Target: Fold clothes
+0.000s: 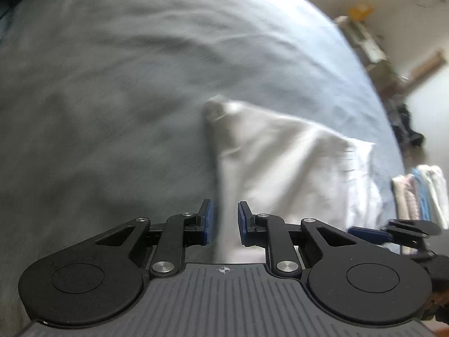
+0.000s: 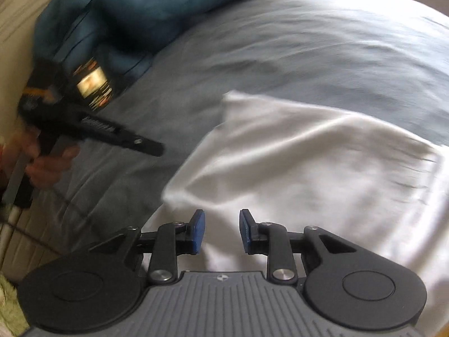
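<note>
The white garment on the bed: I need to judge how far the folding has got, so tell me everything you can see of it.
The white garment is plain, soft cloth, creased, lying partly folded on the grey-blue bed sheet. One corner points away from the cameras; the near part spreads wide. In the left wrist view its left edge runs between the left gripper jaws, which stand apart and do not press it. The right gripper hangs open over the near cloth. Blur hides seams and details.

Shelf clutter (image 1: 373, 56) motion-blurred, unreadable; folded stack (image 1: 421, 193) cut by right edge.
</note>
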`<state>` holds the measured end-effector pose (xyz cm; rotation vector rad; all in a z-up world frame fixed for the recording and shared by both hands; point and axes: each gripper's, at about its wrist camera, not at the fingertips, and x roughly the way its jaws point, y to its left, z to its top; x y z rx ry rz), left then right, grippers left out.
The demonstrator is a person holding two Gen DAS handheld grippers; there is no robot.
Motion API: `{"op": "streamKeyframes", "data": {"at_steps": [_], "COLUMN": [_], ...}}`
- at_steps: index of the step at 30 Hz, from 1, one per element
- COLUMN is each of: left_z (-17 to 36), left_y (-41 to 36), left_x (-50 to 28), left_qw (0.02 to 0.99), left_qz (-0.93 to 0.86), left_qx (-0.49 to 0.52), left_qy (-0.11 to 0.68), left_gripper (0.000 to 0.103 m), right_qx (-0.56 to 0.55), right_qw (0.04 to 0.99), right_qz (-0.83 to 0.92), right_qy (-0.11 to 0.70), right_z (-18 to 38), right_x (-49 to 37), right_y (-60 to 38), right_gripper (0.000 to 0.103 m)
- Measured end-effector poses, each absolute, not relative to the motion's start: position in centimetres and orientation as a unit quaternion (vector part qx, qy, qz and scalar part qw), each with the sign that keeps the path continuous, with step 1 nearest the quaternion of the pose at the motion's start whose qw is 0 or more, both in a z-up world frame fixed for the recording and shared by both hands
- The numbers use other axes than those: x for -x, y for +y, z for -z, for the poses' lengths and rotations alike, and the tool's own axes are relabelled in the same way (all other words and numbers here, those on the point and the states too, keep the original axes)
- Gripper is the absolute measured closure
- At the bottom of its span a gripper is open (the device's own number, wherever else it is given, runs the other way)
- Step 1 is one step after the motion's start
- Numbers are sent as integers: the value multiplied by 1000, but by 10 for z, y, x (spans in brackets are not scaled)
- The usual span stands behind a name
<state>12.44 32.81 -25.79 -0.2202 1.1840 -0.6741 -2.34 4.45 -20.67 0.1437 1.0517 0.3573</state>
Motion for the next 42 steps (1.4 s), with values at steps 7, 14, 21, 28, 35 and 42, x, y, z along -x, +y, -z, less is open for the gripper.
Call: {"op": "streamKeyframes", "data": {"at_steps": [7,14,21,28,35,42], "left_z": [308,287,260,269,303,280], "left_y": [287,285,252,175,158,142], "left_x": [-128,-141,-140,-112,-111,-118], "left_qw": [748,743,774,762,771,790], "left_qz": [331,331,313,356,294,287], "left_qx": [32,15,7,-42,-57,-57], "left_qy": [574,581,551,539,563,538], "left_gripper": [85,79,78,78,78,77], "right_qx": [-92,-85,-117,-130,-55,-145], "right_qw": [838,848,873,874,842,859], "right_qz": [-89,-86,28,33,-10,-15], "right_qy": [531,516,473,468,536,491], "right_z": [250,254,221,226,280,238], "right_x": [43,66,85,76,70,57], "right_y": [20,13,-70,-140,-162,-211], "right_gripper": [77,80,79,78,82,77]}}
